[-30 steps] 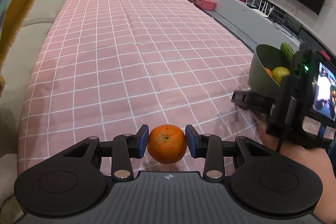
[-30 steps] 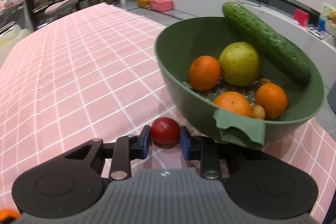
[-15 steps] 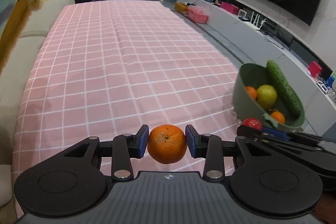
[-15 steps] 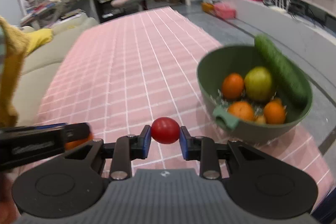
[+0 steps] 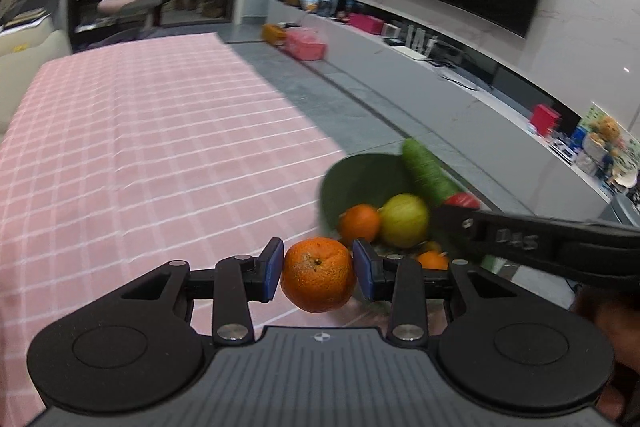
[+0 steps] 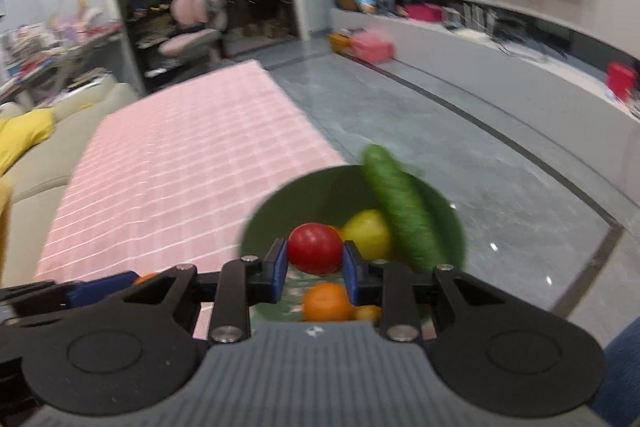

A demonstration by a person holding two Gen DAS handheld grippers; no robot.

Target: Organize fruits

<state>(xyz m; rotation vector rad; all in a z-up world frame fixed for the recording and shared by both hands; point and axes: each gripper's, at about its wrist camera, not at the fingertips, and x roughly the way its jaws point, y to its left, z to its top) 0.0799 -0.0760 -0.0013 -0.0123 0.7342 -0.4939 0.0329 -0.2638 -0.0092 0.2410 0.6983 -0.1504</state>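
Observation:
My left gripper (image 5: 318, 269) is shut on an orange mandarin (image 5: 318, 275) and holds it in the air just left of the green bowl (image 5: 348, 175). My right gripper (image 6: 314, 259) is shut on a red tomato (image 6: 315, 247) and holds it above the bowl (image 6: 280, 207). The bowl holds a cucumber (image 6: 400, 211), a yellow-green fruit (image 6: 368, 233) and oranges (image 6: 326, 303). The right gripper also shows in the left wrist view (image 5: 460, 203), over the bowl's right side.
The pink checked cloth (image 5: 140, 155) covers the table to the left of the bowl. The bowl stands near the table's right edge, with grey floor (image 6: 500, 187) beyond. A beige sofa (image 6: 48, 147) runs along the left.
Both grippers have risen and swung right toward the bowl with their fruit. The tomato has gone from beside the bowl to above it; the mandarin is now next to the bowl.

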